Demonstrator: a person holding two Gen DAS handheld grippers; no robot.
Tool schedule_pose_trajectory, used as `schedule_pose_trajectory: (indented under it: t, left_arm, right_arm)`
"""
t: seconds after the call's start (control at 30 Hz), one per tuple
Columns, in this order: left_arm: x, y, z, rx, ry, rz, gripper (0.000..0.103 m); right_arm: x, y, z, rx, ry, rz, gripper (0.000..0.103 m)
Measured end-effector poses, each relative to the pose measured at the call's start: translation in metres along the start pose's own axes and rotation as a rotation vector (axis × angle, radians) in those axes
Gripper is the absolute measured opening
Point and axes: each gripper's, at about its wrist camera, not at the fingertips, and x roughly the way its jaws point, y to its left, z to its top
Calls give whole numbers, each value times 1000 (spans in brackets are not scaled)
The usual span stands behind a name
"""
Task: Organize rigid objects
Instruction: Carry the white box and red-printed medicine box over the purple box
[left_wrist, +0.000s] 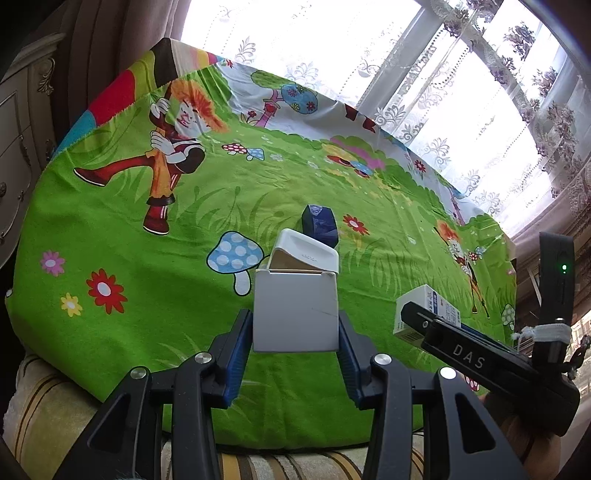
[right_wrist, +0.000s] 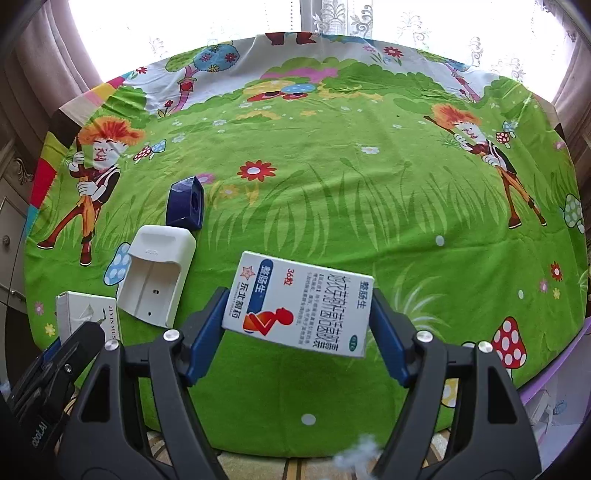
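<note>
My left gripper (left_wrist: 294, 322) is shut on a plain white carton (left_wrist: 295, 302), its blue pads pressing both sides just above the cartoon tablecloth (left_wrist: 147, 280). Right behind the carton stands a white plastic cradle (left_wrist: 306, 254), and beyond that a dark blue block (left_wrist: 319, 225). In the right wrist view my right gripper (right_wrist: 300, 301) is shut on a white medicine box (right_wrist: 299, 310) with red and blue print, which sits slightly tilted between the pads. The cradle (right_wrist: 159, 273), the blue block (right_wrist: 184, 203) and the carton (right_wrist: 79, 314) lie to its left.
The green cartoon cloth (right_wrist: 369, 206) covers a round table. Lace curtains and a bright window (left_wrist: 424, 74) rise behind it. A cream cabinet (left_wrist: 22, 140) stands at the left. A striped cushion (left_wrist: 44, 413) lies below the table's near edge.
</note>
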Motion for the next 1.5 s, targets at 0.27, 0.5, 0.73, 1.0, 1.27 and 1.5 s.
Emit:
schedule_pose_trajectory:
  t: [0.27, 0.5, 0.73, 1.0, 1.27, 1.5]
  left_arm:
    - [-19, -32, -11, 71, -11, -30, 45]
    - [-32, -71, -36, 142, 23, -73, 45]
    - [-40, -118, -61, 240, 52, -121, 45]
    - [-45, -172, -91, 376, 104, -186, 45]
    - [-45, -226, -125, 518, 175, -251, 45]
    - [-43, -265, -155, 633, 234, -288, 45]
  right_arm:
    - [-44, -31, -25, 25, -53, 21, 77]
    - [-85, -78, -49, 81, -104, 26, 77]
    - [-119, -134, -76, 133, -136, 1, 77]
    - [-146, -211, -119, 218, -142, -77, 77]
    - [-153, -284, -170, 312, -99, -187, 77]
    - [-148, -320, -208, 367, -38, -210, 77]
